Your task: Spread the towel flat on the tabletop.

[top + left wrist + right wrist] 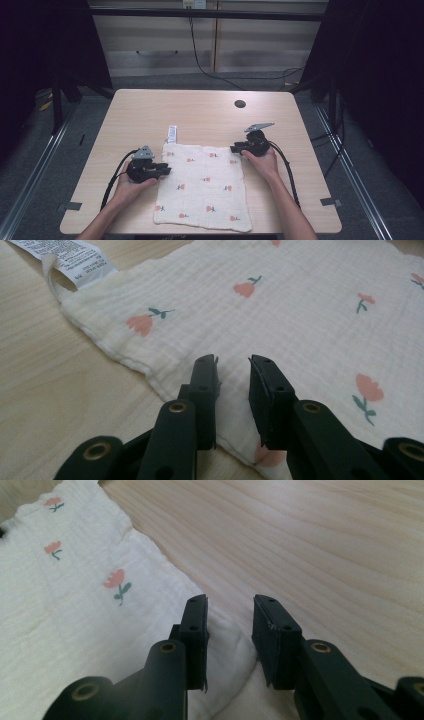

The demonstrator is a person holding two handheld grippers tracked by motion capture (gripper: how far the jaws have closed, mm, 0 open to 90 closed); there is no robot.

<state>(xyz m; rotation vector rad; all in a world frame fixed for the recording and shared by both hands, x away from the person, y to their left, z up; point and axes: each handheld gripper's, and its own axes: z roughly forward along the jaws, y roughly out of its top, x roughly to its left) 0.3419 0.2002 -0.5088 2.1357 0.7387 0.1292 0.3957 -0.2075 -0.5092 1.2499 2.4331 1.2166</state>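
On the wooden table (150, 107) the tulip-print muslin cloth (205, 187) lies spread flat near the front edge, label (172, 134) at its far-left corner; no fold made yet. Left gripper (165, 171) sits spread over the cloth's left edge, right gripper (235, 148) spread at its far-right corner, neither pinching. Beyond the cloth lies bare tabletop.

Your left gripper (162, 170) sits at the left edge of the flowered cloth (205, 187), your right gripper (236, 148) at its far right corner, the label (172, 134) lying far left.
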